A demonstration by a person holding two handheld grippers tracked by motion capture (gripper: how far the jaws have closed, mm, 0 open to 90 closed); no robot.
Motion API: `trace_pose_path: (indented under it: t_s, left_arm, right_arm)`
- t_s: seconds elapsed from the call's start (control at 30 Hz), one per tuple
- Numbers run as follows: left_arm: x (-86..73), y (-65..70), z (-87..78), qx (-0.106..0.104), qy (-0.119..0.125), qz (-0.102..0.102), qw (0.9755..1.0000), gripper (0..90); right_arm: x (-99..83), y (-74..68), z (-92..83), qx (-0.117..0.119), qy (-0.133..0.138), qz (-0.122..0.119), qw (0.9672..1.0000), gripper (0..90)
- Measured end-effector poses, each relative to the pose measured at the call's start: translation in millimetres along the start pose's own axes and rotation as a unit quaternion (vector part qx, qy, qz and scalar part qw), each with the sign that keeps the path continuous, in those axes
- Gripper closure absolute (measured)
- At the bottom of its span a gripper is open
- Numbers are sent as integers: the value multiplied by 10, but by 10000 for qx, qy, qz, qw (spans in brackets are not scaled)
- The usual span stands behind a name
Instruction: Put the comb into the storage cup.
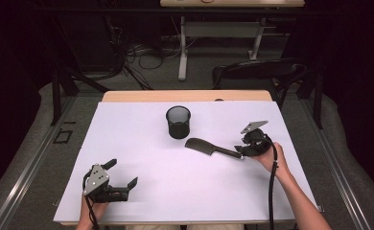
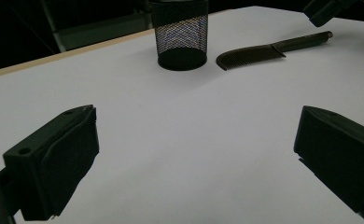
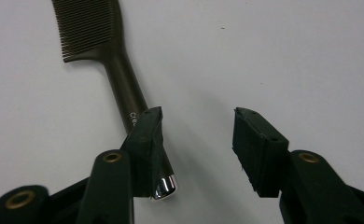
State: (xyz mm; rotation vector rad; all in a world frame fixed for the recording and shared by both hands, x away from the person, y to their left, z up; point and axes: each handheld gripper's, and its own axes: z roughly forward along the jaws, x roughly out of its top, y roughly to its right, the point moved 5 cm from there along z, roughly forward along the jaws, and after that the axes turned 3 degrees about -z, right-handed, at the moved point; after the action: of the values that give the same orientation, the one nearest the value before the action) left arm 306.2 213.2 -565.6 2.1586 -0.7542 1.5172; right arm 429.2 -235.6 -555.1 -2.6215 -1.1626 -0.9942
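Observation:
A dark comb (image 1: 209, 147) lies flat on the white table top, teeth end toward a black mesh cup (image 1: 178, 122) that stands upright at the middle back. My right gripper (image 1: 239, 149) is at the comb's handle end. In the right gripper view the comb (image 3: 119, 70) runs under the left jaw, its chrome tip showing just inside it, and the right gripper (image 3: 199, 126) stands open with no pad pressing on the handle. My left gripper (image 1: 124, 172) rests at the front left, open wide and holding nothing. Its own view shows the cup (image 2: 180, 35) and comb (image 2: 259, 52) far ahead.
The white sheet (image 1: 151, 158) covers a wooden table whose back edge (image 1: 185, 96) shows bare. A dark chair (image 1: 257, 72) stands behind the table's right corner. Cables and desk legs (image 1: 182, 52) lie on the floor beyond.

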Motion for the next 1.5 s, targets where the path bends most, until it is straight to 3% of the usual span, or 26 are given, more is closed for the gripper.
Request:
trace_pose_path:
  t_s: [0.3,0.63,1.13,1.5]
  left_arm:
    - [-2,-3,1,7,-8,-8,10000,0]
    - [0,-3,-3,11,2,1,10000,0]
    - [-3,1,8,-6,-8,-8,10000,0]
    - [-4,-1,9,-12,-9,-10,10000,0]
  right_arm:
    - [75,-40,-12,108,-78,-151,9998,216]
    - [191,-87,-17,160,-279,-411,9986,1]
    - [340,-197,75,389,-525,-799,9947,0]
    - [492,-301,163,569,-772,-1125,9890,7]
